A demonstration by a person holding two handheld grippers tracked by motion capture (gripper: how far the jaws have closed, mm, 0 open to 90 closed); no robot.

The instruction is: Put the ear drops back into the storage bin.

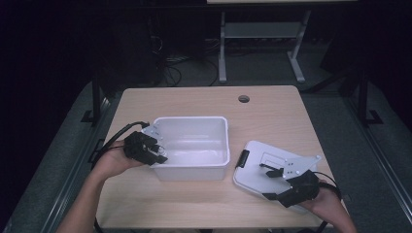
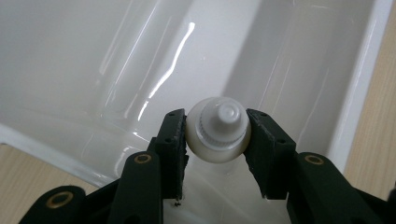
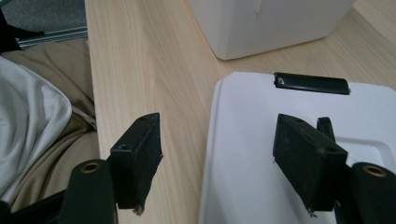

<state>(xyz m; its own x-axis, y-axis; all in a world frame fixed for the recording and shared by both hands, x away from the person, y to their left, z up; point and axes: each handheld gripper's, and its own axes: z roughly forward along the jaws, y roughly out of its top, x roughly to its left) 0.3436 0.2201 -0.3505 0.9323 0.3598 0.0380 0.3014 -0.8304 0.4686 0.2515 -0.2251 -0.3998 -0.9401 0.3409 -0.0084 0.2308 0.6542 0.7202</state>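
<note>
From the high view, the left gripper (image 1: 158, 154) is seen at the left rim of the white tub (image 1: 219, 145), with the lid (image 1: 252, 174) beside it under the right gripper (image 1: 276, 183). In the left gripper view, a white ribbed screw cap (image 2: 218, 135) is clamped over the tub's interior. In the right gripper view, the jaws are spread across the lid's edge; no writing can be read.

Right claw (image 3: 215, 168) gapes wide, straddling the white lid's (image 3: 261, 140) edge.
</note>
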